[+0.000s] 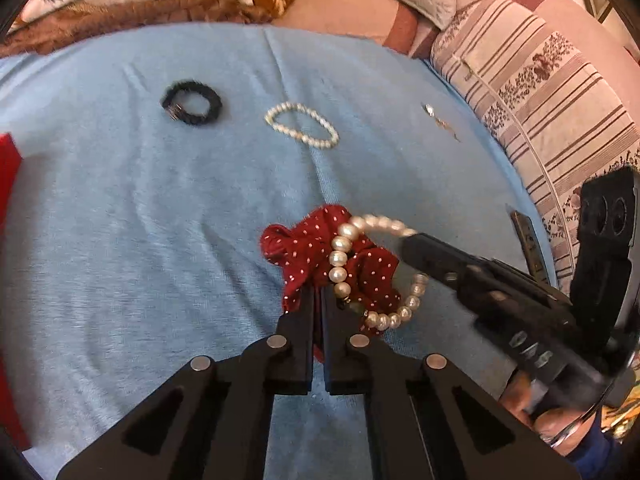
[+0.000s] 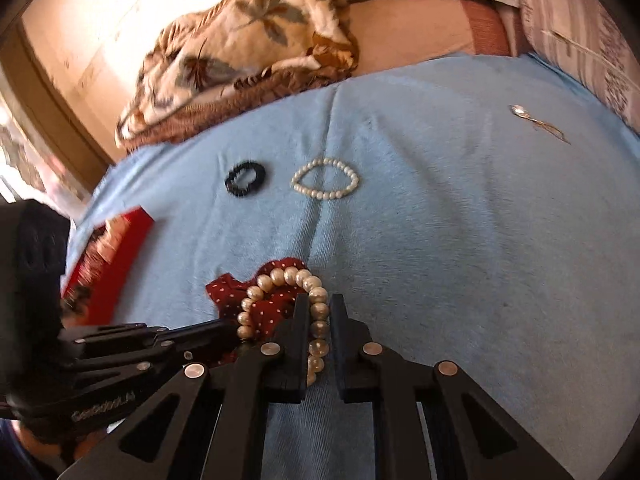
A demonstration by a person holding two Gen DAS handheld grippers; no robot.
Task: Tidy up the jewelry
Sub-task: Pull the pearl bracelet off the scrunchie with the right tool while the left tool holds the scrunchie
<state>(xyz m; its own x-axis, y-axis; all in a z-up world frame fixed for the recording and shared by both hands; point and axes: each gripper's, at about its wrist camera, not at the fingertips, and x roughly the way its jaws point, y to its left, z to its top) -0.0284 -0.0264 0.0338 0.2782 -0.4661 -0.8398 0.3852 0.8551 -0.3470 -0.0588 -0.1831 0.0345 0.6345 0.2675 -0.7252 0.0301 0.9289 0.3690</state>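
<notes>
A red dotted scrunchie (image 1: 308, 250) lies on the blue cloth (image 1: 160, 208) with a large-pearl bracelet (image 1: 340, 260) looped over it. My left gripper (image 1: 318, 296) is shut on the scrunchie's near edge. My right gripper (image 2: 320, 308) is shut on the large-pearl bracelet (image 2: 318, 316), with the scrunchie (image 2: 268, 306) to its left. Its fingers reach in from the right in the left wrist view (image 1: 416, 246). Farther back lie a small-pearl bracelet (image 1: 302, 126), a black hair tie (image 1: 192, 104) and an earring (image 1: 440, 122). These also show in the right wrist view: bracelet (image 2: 326, 184), hair tie (image 2: 245, 180), earring (image 2: 538, 122).
A red box (image 2: 108, 256) sits at the cloth's left edge, also in the left wrist view (image 1: 8, 168). A leaf-patterned blanket (image 2: 240, 40) lies behind the cloth. A striped floral cushion (image 1: 552, 92) borders the right side.
</notes>
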